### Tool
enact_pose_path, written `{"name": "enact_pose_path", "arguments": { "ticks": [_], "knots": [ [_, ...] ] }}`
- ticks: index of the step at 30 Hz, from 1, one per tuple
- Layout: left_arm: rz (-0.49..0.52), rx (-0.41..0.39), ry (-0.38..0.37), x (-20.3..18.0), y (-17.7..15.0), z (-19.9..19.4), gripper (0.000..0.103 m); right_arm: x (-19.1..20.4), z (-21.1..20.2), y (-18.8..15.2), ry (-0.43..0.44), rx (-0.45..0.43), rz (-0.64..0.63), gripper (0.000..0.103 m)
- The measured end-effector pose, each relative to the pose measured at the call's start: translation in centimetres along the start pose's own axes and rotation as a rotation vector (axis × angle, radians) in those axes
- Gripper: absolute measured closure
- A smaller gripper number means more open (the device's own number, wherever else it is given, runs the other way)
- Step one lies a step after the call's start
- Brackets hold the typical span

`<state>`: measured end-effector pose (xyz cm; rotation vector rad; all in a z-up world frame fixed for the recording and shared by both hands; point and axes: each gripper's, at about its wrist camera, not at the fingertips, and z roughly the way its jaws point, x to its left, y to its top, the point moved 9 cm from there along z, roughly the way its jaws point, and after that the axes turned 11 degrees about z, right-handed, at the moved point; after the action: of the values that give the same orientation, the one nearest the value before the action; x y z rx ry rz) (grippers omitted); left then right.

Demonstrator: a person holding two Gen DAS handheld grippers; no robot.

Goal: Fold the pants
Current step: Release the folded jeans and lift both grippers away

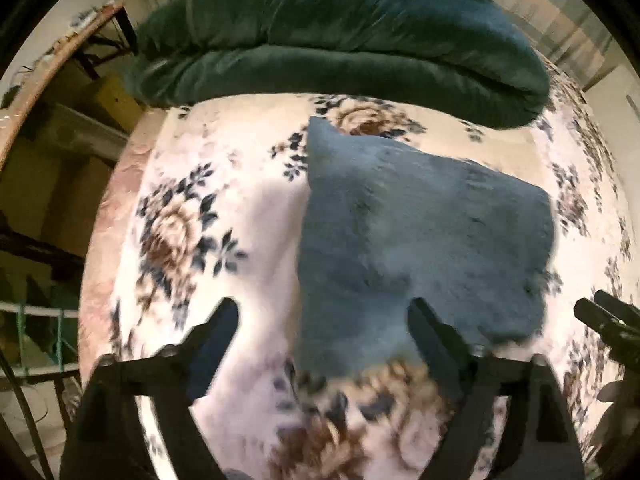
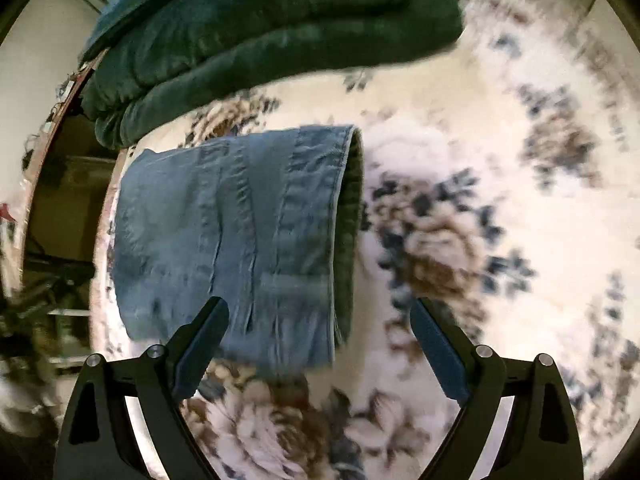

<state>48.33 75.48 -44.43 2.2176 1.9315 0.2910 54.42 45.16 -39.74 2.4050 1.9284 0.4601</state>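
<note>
The blue denim pants [image 1: 420, 232] lie folded into a compact packet on the floral bedspread [image 1: 224, 168]. In the right wrist view the pants [image 2: 232, 232] show seams and a folded edge on their right side. My left gripper [image 1: 324, 312] hangs above the near edge of the packet, jaws wide apart, nothing between the pads. My right gripper [image 2: 320, 312] is also open above the packet's near right corner, holding nothing. The tips of the other gripper [image 1: 604, 316] show at the right edge of the left wrist view.
A thick dark green blanket [image 1: 340, 40] lies folded at the far side of the bed, also in the right wrist view as the blanket [image 2: 272, 32]. The bed's left edge [image 1: 100, 264] drops to a dim floor with clutter and a green cord [image 1: 60, 336].
</note>
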Motion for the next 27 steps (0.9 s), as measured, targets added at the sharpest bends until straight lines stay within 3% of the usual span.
{"name": "enact_pose_path", "arguments": {
  "ticks": [2, 6, 13, 17, 23, 27],
  "knots": [
    [0.0, -0.007, 0.039, -1.0, -1.2, -2.6, 0.014, 0.9, -1.3, -2.4, -0.069, -0.068, -0.027, 0.005],
    [-0.032, -0.071, 0.106, -3.0, -2.9, -8.9, 0.014, 1.1, -6.6, -5.3, -0.091, -0.132, -0.001, 0.005],
    [-0.082, -0.158, 0.101, -5.3, -7.2, -19.2, 0.014, -0.3, -19.8, -9.2, -0.153, -0.263, -0.054, 0.005],
    [-0.065, -0.223, 0.105, -6.3, -9.1, -25.1, 0.014, -2.2, -27.8, -12.4, -0.14, -0.299, -0.062, 0.005],
    [-0.053, -0.32, 0.094, -5.4, -11.7, -33.0, 0.014, -1.3, -35.6, -15.5, -0.113, -0.365, -0.074, 0.005],
    [-0.008, -0.369, 0.138, -5.3, -13.8, -38.0, 0.014, 0.0, -41.4, -18.9, -0.113, -0.43, -0.063, 0.005]
  ]
}}
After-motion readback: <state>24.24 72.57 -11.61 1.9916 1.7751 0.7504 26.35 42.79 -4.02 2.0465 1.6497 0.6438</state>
